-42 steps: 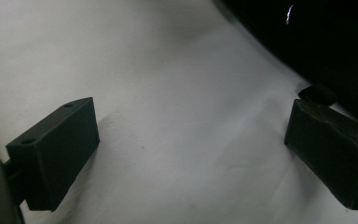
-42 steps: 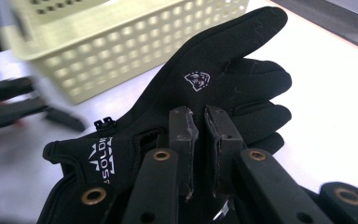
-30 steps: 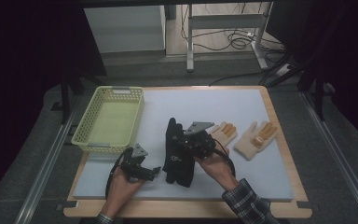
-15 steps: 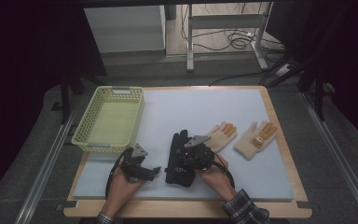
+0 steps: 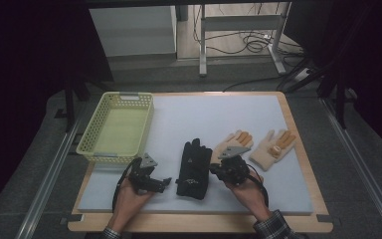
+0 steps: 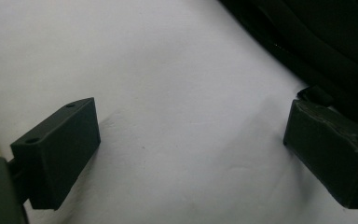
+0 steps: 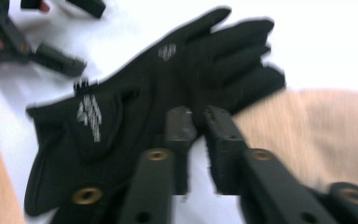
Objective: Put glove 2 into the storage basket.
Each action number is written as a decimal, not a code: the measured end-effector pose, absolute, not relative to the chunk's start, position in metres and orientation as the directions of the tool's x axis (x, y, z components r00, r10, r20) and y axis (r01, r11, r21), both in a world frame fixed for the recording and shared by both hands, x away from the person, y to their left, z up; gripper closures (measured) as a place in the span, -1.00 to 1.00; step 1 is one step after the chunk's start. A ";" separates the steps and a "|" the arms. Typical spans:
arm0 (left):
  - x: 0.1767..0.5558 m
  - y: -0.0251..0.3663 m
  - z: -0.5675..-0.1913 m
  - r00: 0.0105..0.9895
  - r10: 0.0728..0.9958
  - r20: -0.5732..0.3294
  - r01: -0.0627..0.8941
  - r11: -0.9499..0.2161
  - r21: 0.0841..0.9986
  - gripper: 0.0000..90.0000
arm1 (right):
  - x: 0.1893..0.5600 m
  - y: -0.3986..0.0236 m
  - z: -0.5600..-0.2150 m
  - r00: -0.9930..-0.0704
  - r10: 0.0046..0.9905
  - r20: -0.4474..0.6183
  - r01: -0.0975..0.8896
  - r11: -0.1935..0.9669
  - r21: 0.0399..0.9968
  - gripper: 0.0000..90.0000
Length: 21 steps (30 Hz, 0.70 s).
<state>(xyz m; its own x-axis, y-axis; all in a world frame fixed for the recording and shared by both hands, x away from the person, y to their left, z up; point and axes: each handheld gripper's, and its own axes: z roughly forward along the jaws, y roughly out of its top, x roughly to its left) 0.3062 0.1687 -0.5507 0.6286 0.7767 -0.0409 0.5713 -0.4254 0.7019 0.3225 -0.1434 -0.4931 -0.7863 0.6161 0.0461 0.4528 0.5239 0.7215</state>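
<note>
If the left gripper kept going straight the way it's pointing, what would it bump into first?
Probably the black fabric glove: the left gripper points toward it across bare white mat, jaws open. How far off is unclear.

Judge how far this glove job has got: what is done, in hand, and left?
Done: nothing visible; the yellow basket holds nothing. In hand: the right gripper, jaws shut, sits at the black glove; whether it grips is unclear. The left gripper rests open beside it. Left: probably the black glove, near tan glove and far tan glove.

Black grippers, looping cables, plaid sleeve (image 5: pixel 273 228)
</note>
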 end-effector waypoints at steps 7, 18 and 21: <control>0.300 0.177 -0.550 0.617 0.787 -0.014 0.566 -0.432 0.702 -0.90 | 0.307 -0.152 -0.516 -0.804 0.589 0.080 0.462 0.535 0.707 0.88; 0.297 0.199 -0.552 0.596 0.801 -0.047 0.595 -0.402 0.696 -0.90 | 0.300 -0.126 -0.534 -0.843 0.532 0.084 0.421 0.553 0.719 0.88; 0.297 0.202 -0.552 0.617 0.786 -0.043 0.584 -0.420 0.695 -0.91 | 0.300 -0.119 -0.535 -0.847 0.525 0.078 0.411 0.555 0.723 0.86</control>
